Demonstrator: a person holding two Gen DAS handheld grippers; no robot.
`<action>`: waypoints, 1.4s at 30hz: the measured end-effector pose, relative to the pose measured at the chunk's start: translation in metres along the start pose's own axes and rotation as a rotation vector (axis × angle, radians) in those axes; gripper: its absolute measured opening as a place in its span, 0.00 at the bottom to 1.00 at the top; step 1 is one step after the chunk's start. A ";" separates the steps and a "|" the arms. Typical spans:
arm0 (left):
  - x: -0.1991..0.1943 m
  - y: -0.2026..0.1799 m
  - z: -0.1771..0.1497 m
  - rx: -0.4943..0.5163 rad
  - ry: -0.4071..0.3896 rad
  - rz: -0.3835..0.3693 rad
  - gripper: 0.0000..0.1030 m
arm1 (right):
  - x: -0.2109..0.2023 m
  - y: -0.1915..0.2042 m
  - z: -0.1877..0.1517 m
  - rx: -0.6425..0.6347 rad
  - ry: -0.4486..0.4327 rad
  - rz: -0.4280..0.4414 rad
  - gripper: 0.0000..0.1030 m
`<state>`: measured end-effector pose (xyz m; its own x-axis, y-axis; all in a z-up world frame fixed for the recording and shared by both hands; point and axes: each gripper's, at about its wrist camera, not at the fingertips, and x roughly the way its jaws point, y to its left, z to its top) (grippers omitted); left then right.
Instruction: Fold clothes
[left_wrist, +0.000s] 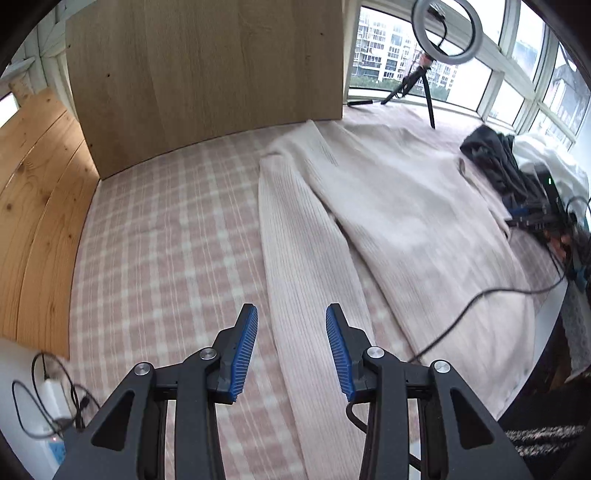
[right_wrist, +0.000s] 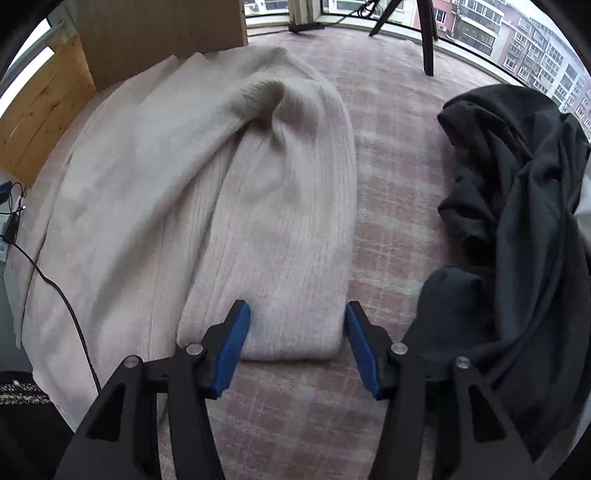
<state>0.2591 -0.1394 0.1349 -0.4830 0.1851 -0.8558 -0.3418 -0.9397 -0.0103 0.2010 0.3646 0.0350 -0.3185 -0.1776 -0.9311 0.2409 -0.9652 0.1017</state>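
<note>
A cream ribbed sweater (left_wrist: 399, 206) lies spread on a pink checked cover (left_wrist: 166, 236). Its long sleeve (left_wrist: 303, 258) runs down toward my left gripper (left_wrist: 291, 314), which hovers open above the sleeve, blue pads apart and nothing pinched. In the right wrist view the same sweater (right_wrist: 122, 177) shows its other sleeve (right_wrist: 288, 229) lying flat, cuff end nearest the camera. My right gripper (right_wrist: 297, 310) stands open, its pads either side of that cuff end, not pressing on it.
A dark garment heap (right_wrist: 517, 206) lies right of the sweater. A wooden panel (left_wrist: 207, 66) and plank wall (left_wrist: 33, 206) stand at the back left. A ring light on a tripod (left_wrist: 443, 33) stands by the window. A black cable (left_wrist: 480, 299) crosses the sweater's hem.
</note>
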 end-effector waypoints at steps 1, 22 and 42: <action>-0.004 -0.004 -0.007 0.004 -0.004 0.009 0.36 | 0.000 0.001 0.002 0.000 -0.010 0.021 0.16; 0.006 -0.089 -0.070 -0.062 0.050 -0.168 0.39 | -0.087 0.029 -0.024 -0.078 -0.069 0.005 0.35; -0.078 -0.075 -0.091 -0.044 -0.020 -0.068 0.48 | -0.020 0.106 -0.083 -0.157 0.136 0.102 0.55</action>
<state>0.3956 -0.1094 0.1550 -0.4761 0.2539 -0.8420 -0.3387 -0.9365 -0.0908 0.3095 0.2823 0.0356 -0.1616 -0.2346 -0.9586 0.4089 -0.9000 0.1514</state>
